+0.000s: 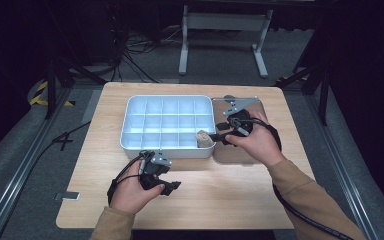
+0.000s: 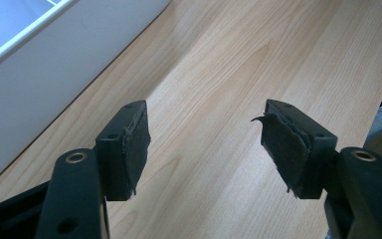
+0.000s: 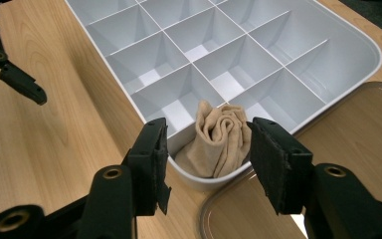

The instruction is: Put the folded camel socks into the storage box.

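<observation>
**At the tray's near right corner: one rolled cloth, lodged**

Between the right gripper [image 3: 206, 159]'s spread jaws, nothing is being gripped: the pads are standing clear on either side of a rolled beige cloth [image 3: 220, 140], which is sitting behind them in the white divided tray [image 3: 358, 42]. The cloth, possibly a sock, is occupying the corner compartment nearest this gripper, its twisted top poking above the dividers. In the high view the right gripper [image 1: 223, 134] is hovering just at the tray's right edge beside the cloth [image 1: 204, 138], so the roll appears to have been let go there, and the wide jaws suit a release, not a pinch.

The left gripper [image 2: 206, 144] is likewise holding nothing; its jaws are gaping over bare wooden table [image 2: 219, 64], the worn pad [image 2: 283, 144] on one finger peeling at its edge. In the high view it [image 1: 161, 175] is resting low in front of the tray's near wall, apparently idling out of the way while the other hand works.

Containers:
- Divided tray [image 1: 130, 107]: many small compartments, one filled by the cloth, every other visible one lying empty.
- Brown lid or shallow tray [image 3: 328, 129]: lying flat against the divided tray's right side, under the right hand [image 1: 255, 142]; contents cannot be told.
</observation>
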### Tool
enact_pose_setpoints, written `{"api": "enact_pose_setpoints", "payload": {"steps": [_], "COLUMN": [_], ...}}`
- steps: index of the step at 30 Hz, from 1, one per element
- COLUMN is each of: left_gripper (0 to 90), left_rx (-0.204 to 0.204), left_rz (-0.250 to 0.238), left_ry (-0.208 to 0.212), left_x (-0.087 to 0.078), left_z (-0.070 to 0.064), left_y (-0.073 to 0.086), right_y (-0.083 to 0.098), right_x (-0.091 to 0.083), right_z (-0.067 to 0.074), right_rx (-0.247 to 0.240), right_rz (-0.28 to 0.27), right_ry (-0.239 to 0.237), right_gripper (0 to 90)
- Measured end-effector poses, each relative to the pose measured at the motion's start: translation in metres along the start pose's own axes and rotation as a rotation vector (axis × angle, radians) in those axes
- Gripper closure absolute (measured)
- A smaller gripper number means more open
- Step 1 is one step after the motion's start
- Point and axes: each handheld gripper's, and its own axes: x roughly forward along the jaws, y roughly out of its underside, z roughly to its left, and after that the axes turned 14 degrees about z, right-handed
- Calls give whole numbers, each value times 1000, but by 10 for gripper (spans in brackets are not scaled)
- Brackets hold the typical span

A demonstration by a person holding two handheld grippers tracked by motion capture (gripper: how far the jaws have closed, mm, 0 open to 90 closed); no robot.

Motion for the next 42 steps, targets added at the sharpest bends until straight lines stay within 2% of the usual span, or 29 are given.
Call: {"api": "enact_pose_setpoints", "payload": {"steps": [5, 10, 13, 17, 19, 22, 27, 32, 38, 42], "left_gripper": [363, 362, 362, 362, 362, 361, 362, 362, 362, 361], "left_rx": [-2, 7, 13, 12, 12, 11, 7, 11, 2, 7], "left_rz": [4, 0, -3, 0, 2, -1, 1, 4, 4, 6], "left_ry": [0, 3, 5, 9, 8, 9, 6, 5, 6, 1], "left_x": [1, 2, 2, 4, 4, 4, 4, 3, 4, 4], "left_z": [0, 1, 1, 0, 0, 0, 1, 1, 1, 1], "left_y": [-1, -5, -8, -10, -10, -10, -9, -9, -8, -8], "right_y": [10, 24, 33, 54, 61, 71, 83, 101, 123, 129], "right_x": [-9, -20, -23, -19, -17, -18, -22, -26, -28, -23], "right_z": [0, -2, -1, 2, 3, 5, 8, 10, 10, 10], "right_rx": [11, 10, 3, 18, 21, 8, -8, -2, 4, -19], "right_rz": [-15, -49, -52, -48, -57, -74, -64, -62, -109, -80], "right_ry": [-22, -28, -22, 12, 11, 12, 27, 11, -14, 13], "right_gripper": [482, 476, 471, 471, 471, 466, 452, 441, 438, 430]}}
